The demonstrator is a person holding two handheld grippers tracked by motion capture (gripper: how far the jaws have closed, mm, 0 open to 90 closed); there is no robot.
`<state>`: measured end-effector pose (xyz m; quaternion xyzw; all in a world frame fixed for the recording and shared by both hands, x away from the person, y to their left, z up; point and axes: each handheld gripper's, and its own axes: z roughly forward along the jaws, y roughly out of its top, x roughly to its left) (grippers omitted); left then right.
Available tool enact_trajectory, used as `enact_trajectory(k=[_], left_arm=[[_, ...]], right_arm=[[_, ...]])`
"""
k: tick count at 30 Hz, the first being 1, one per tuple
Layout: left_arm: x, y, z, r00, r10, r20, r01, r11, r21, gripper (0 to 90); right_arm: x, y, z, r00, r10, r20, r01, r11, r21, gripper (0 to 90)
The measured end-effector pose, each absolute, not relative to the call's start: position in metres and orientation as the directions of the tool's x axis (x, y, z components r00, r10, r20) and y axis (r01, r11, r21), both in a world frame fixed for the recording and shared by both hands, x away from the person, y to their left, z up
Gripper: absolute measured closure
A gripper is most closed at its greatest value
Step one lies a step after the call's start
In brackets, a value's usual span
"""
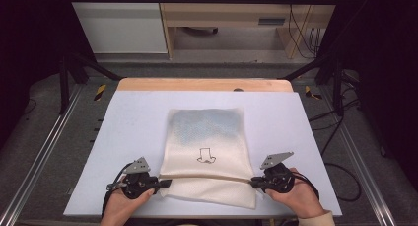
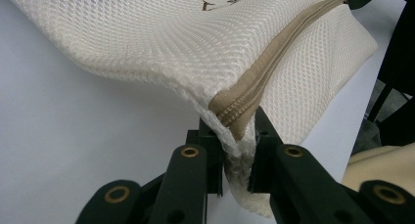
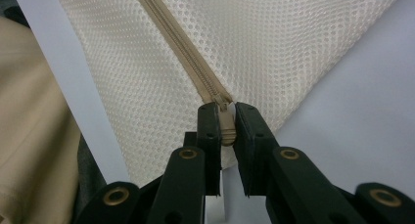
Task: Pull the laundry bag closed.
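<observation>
A cream mesh zip bag (image 1: 207,152) lies on the pale table, with something bluish inside its far half and a small drawn mark on its middle. A tan zipper (image 1: 212,178) runs across its near end. My left gripper (image 1: 165,183) is shut on the bag's left edge, pinching the mesh and the zipper end (image 2: 235,121). My right gripper (image 1: 254,181) is shut on the tan zipper pull (image 3: 225,123) at the bag's right edge. The zipper (image 3: 181,48) looks closed along its length.
The table's white top (image 1: 128,117) has bare room on both sides of the bag. A wooden strip (image 1: 204,84) edges the far side. Black frame rails (image 1: 39,152) run along the left and right. Hands (image 1: 121,206) hold both grippers at the near edge.
</observation>
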<state>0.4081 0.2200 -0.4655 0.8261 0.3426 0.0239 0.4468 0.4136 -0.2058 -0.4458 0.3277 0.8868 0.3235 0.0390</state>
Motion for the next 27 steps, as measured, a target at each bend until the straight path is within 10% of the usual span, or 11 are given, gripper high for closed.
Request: enact_trajectory(k=[14, 27], left_arm=[[0.409, 0.221, -0.464, 0.727, 0.650, -0.222, 0.546, -0.351, 0.760, 50.2], [0.408, 0.222, -0.461, 0.702, 0.686, -0.191, 0.541, -0.339, 0.770, 20.8]], right_arm=[[0.414, -0.198, -0.446, -0.779, 0.613, 0.134, 0.556, 0.577, 0.598, 66.2], [0.415, -0.182, -0.440, -0.773, 0.632, 0.057, 0.507, 0.561, 0.654, 27.2]])
